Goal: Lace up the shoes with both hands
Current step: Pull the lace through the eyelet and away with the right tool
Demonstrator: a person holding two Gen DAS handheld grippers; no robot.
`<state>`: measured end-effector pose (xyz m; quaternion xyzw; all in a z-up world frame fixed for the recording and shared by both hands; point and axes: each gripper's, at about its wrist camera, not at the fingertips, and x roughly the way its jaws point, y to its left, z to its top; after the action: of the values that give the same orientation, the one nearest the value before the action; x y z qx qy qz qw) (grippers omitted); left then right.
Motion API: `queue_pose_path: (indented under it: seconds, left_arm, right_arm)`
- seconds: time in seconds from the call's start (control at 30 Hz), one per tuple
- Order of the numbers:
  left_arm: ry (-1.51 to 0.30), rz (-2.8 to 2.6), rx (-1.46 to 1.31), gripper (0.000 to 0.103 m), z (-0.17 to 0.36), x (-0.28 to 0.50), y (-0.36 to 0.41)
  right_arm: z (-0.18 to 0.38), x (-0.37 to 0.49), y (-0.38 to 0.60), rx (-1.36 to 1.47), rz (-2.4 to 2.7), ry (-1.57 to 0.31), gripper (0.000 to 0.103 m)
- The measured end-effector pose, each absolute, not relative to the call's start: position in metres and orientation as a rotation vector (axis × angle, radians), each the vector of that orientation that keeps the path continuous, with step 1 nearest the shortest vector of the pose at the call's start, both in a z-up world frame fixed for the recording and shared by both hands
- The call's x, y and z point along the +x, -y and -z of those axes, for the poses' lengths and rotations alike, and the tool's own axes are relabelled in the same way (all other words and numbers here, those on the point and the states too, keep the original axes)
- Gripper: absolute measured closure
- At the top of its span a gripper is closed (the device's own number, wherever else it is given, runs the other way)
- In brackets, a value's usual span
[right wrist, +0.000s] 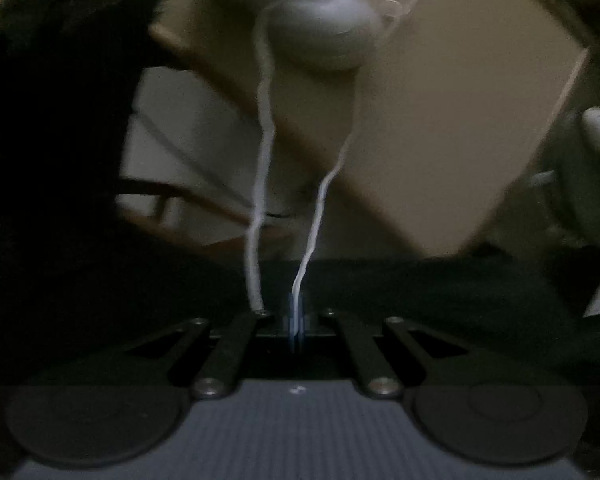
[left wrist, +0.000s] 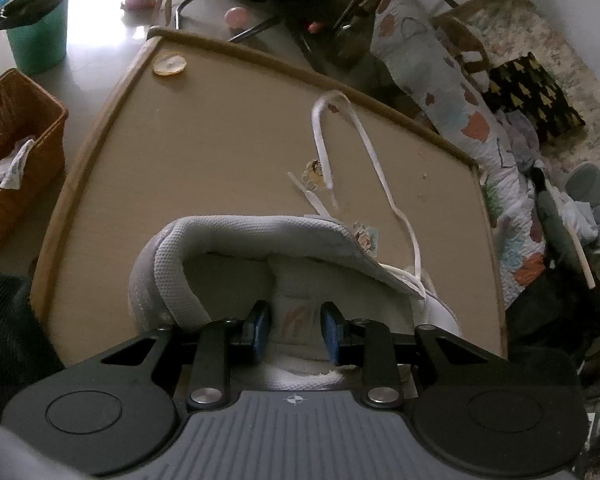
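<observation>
**K:** Tan tabletop [left wrist: 228,152] with a wood rim, cluttered floor around it. Wicker basket [left wrist: 16,152] at left edge of the left wrist view, green cup [left wrist: 38,38] upper left, patterned quilt [left wrist: 460,112] on the right.

**R:** Shoe?

**K:** Grey-white shoe [left wrist: 228,248] sits on the tabletop, lower centre of the left view, opening toward the camera. Left hand-held gripper [left wrist: 296,328] has its jaws part open, one blue pad on each side of the white tongue [left wrist: 296,300]. Pads look pressed against it, so I read that as a grip on the tongue.

**R:** Lace?

**K:** White shoelace [left wrist: 364,136] loops up across the tabletop to upper centre-right, then runs back down to the shoe's right side. A loose end lies near frame centre.

**R:** Right side?

**K:** Right view is dark and blurred. Right hand-held gripper [right wrist: 296,322] is fully closed, pinching one lace strand between the pads. That strand climbs to the shoe at top centre. A second strand hangs just left of it, ending near the left finger; can't tell if it touches.
</observation>
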<state>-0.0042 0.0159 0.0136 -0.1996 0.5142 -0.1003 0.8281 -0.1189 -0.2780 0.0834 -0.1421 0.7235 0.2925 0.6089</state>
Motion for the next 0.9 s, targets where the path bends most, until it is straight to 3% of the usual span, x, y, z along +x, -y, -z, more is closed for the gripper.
queue_pose_path:
  seconds: [0.1, 0.2, 0.3, 0.47, 0.77, 0.87, 0.9]
  left_arm:
    - [-1.083, 0.222, -0.429, 0.071, -0.014, -0.006, -0.017]
    - [-1.079, 0.225, -0.432, 0.071, -0.014, -0.007, -0.017]
    - [-1.075, 0.226, -0.433, 0.071, -0.014, -0.008, -0.017]
    - [-1.074, 0.224, -0.433, 0.071, -0.014, -0.008, -0.016]
    - [-1.076, 0.229, -0.434, 0.071, -0.014, -0.007, -0.018]
    - [-1.076, 0.229, -0.435, 0.071, -0.014, -0.006, -0.019]
    - [-1.076, 0.229, -0.436, 0.071, -0.014, -0.006, -0.018]
  right_arm:
    - [-0.093, -0.114, 0.269, -0.327, -0.656, -1.607, 0.094]
    - [-0.104, -0.097, 0.263, -0.362, -0.615, -1.496, 0.081]
    - [-0.119, -0.074, 0.254, -0.416, -0.599, -1.381, 0.076]
    - [-0.122, -0.021, 0.225, -0.560, -0.629, -1.182, 0.075]
    - [-0.027, 0.081, 0.199, -0.467, -0.458, -1.262, 0.076]
    - [-0.006, 0.086, 0.201, -0.510, -0.416, -1.295, 0.083]
    - [-0.003, 0.086, 0.204, -0.510, -0.410, -1.303, 0.090]
